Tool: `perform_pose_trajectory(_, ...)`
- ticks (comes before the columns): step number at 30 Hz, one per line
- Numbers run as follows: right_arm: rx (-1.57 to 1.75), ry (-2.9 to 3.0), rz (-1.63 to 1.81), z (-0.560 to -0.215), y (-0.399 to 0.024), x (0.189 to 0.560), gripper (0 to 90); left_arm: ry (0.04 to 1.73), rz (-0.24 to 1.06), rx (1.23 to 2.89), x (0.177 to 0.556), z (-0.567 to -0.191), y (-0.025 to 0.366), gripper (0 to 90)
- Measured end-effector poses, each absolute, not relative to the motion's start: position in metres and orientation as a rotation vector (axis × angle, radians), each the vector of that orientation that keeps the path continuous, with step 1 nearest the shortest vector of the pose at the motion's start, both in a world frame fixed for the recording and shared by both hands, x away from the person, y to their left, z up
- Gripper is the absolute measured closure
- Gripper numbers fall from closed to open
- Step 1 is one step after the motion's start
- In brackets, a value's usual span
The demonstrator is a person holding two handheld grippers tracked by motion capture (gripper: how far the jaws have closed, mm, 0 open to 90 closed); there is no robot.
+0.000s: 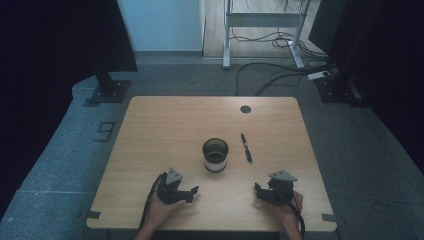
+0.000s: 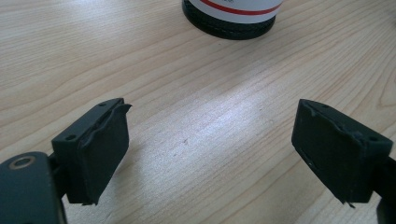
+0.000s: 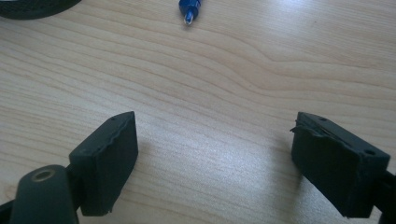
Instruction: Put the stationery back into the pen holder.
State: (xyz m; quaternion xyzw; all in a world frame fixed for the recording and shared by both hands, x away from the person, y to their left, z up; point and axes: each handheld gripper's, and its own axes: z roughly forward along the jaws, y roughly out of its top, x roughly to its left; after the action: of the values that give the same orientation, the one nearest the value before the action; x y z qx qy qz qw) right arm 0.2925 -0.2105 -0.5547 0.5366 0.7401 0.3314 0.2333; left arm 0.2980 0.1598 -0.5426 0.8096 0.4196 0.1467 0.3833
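Wood grain is running pale and light under both of my claws, a light-toned table (image 1: pixel 165 125) with rounded corners and a small dark cable hole (image 1: pixel 245 109) near its far edge. I am holding my left gripper (image 1: pixel 186 192) low over the near left part of the top, jaws spread wide with nothing between them. In the left gripper view bare wood is showing between its pads (image 2: pixel 100 149), and the base of the cup (image 2: pixel 232 16), black at the foot with a white band and a red stripe, is sitting just ahead. I am holding my right gripper (image 1: pixel 260 192) near the near right edge, jaws likewise wide and gripping nothing. In the right gripper view its pads (image 3: pixel 109 156) are framing plain wood, and the tip of the blue pen (image 3: pixel 188 9) is lying ahead.

From the high view the dark cup (image 1: pixel 215 155) is standing upright at about the middle of the table, between and beyond my two grippers. The pen (image 1: pixel 246 148) is lying just to its right, apart from it, pointing roughly away from me.

Grey carpet (image 1: pixel 60 150) is surrounding the table. Black curtains (image 1: pixel 50 40) are hanging at both sides, dark stand bases are resting on the floor, and beyond are a white metal frame (image 1: pixel 262 20) and loose black cables (image 1: pixel 270 70).
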Motion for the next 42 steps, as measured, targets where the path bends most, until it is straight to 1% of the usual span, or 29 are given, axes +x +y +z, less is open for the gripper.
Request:
perform_pose_trajectory(2,1.479,2.033,0.911,-0.554,-0.210,0.293,15.7,1.071,0.378,2.067,0.298,-0.543,0.160,11.9)
perform_pose_trajectory(3,1.493,2.027,0.893,-0.552,-0.210,0.293,17.9,1.075,0.391,2.075,0.297,-0.543,0.161,12.8)
perform_pose_trajectory(5,1.497,2.015,0.903,-0.549,-0.210,0.293,19.4,1.077,0.398,2.075,0.297,-0.543,0.161,13.7)
perform_pose_trajectory(16,1.469,1.975,1.019,-0.532,-0.213,0.300,23.3,1.067,0.411,2.102,0.297,-0.543,0.161,14.3)
perform_pose_trajectory(20,1.499,1.970,1.114,-0.523,-0.214,0.311,24.3,1.077,0.410,2.095,0.299,-0.543,0.164,14.6)
perform_pose_trajectory(29,1.483,1.955,1.122,-0.512,-0.208,0.331,25.7,1.062,0.394,2.109,0.299,-0.544,0.163,14.8)
perform_pose_trajectory(33,1.479,1.949,1.123,-0.505,-0.206,0.341,27.9,1.050,0.390,2.126,0.299,-0.546,0.161,14.8)
perform_pose_trajectory(42,1.482,1.949,1.140,-0.496,-0.203,0.358,29.9,1.056,0.381,2.104,0.299,-0.543,0.166,14.9)
